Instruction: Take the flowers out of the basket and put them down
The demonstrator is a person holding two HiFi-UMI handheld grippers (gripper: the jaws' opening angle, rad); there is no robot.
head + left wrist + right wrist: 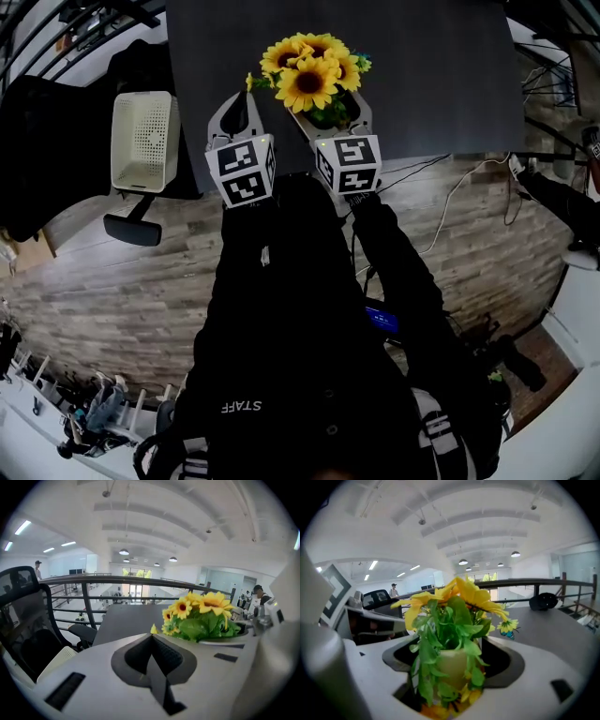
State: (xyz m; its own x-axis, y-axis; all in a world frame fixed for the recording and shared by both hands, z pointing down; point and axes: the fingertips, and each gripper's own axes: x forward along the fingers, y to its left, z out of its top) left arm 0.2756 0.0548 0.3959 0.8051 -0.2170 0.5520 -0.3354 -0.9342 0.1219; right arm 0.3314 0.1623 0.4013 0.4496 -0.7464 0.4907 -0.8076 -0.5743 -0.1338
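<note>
Yellow flowers (309,82) gripped, near table (441,66) edge

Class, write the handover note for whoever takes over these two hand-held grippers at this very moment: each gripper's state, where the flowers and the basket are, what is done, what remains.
Left hand-held gripper: jaws together, empty, beside the flowers.
Right hand-held gripper: closed on the flowers, their pot between its jaws, over the dark table.
Basket: white, at the table's left edge, no flowers in it.
Done: flowers are out of the basket.
Left: set them down on the table, then open the right jaws.
</note>
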